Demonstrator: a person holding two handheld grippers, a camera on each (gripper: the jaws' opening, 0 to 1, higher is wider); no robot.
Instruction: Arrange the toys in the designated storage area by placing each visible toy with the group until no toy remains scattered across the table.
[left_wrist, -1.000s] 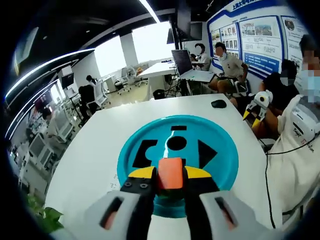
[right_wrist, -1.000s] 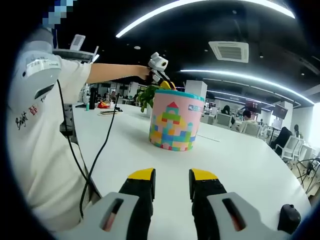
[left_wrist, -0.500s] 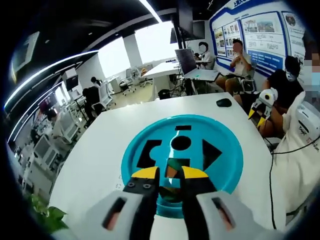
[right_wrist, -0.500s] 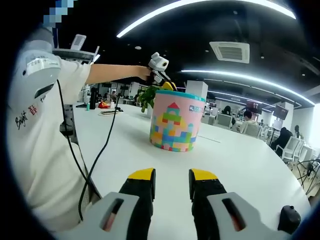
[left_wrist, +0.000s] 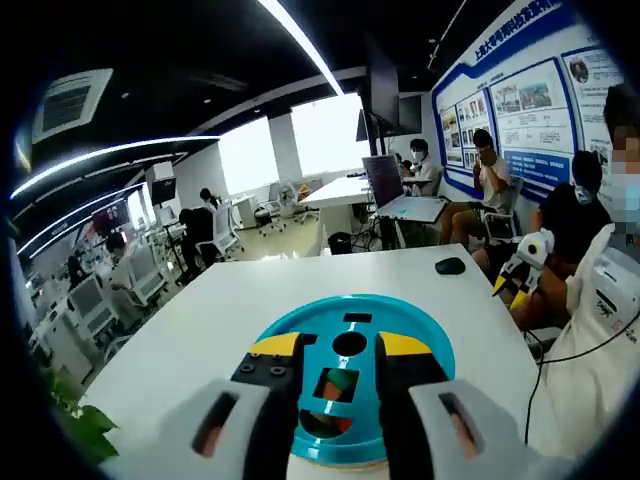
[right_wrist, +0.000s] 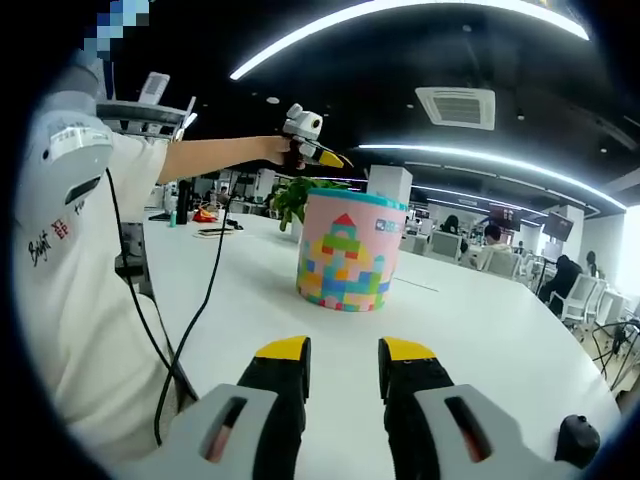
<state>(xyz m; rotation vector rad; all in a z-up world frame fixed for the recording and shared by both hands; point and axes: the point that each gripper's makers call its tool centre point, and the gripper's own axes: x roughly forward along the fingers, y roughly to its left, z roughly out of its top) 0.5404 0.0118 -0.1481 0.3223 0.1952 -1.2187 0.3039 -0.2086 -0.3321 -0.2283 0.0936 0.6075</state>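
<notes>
Two jaws of the left gripper (left_wrist: 338, 350) stand apart, empty, above the teal lid (left_wrist: 425, 345) of the bucket (right_wrist: 348, 248). A toy (left_wrist: 337, 385) shows through the square slot beneath, inside the bucket. Right gripper (right_wrist: 343, 350) is released, holding nothing, low over the table (right_wrist: 480, 330), well apart from the bucket.

Risks, as judged:
- A jaw lowered again could catch a slot edge and tip the bucket.
- The cable (right_wrist: 195, 310) could snag.

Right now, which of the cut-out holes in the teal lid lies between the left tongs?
The square hole, with coloured blocks visible through it. The round hole and the slot lie farther along the teal lid, beyond the left tongs.
</notes>
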